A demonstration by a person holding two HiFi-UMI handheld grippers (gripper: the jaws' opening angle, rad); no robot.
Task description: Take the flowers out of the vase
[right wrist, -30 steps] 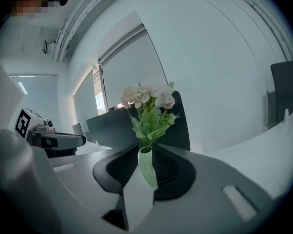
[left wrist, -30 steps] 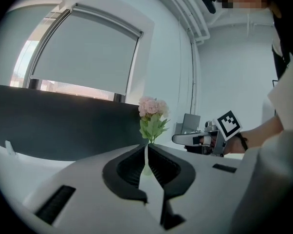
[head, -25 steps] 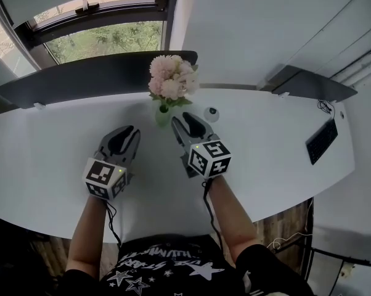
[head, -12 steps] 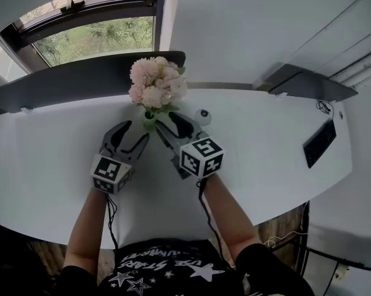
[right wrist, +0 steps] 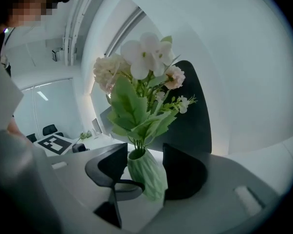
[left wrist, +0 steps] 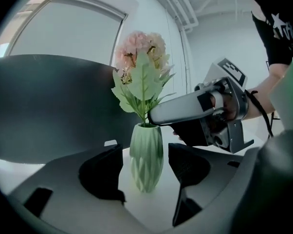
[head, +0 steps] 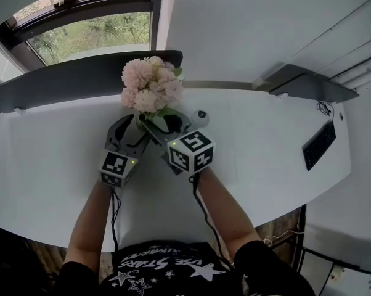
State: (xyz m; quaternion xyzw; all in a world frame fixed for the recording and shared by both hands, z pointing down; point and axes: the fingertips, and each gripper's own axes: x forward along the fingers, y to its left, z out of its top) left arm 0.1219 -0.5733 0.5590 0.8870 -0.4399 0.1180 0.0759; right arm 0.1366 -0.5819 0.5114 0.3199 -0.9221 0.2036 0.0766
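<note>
A bunch of pale pink flowers [head: 150, 85] with green leaves stands in a ribbed pale green vase [left wrist: 146, 155] at the back middle of the white table [head: 265, 140]. My left gripper [head: 131, 134] is low at the vase, and its jaws have just been opening. The vase body stands between the black pads [left wrist: 103, 175] without touching them. My right gripper [head: 163, 123] comes in from the right, higher up. Its jaws have also just been opening and now flank the vase's neck [right wrist: 139, 156] and the stems. Neither gripper presses on anything.
A dark curved panel [head: 68, 82] runs along the table's back edge under a window. A small round white object [head: 201, 116] sits just right of the vase. A black flat device [head: 319, 143] lies near the table's right edge.
Both grippers have moved forward to the vase and opened their jaws. The left one has also sunk and now has the vase between its pads.
</note>
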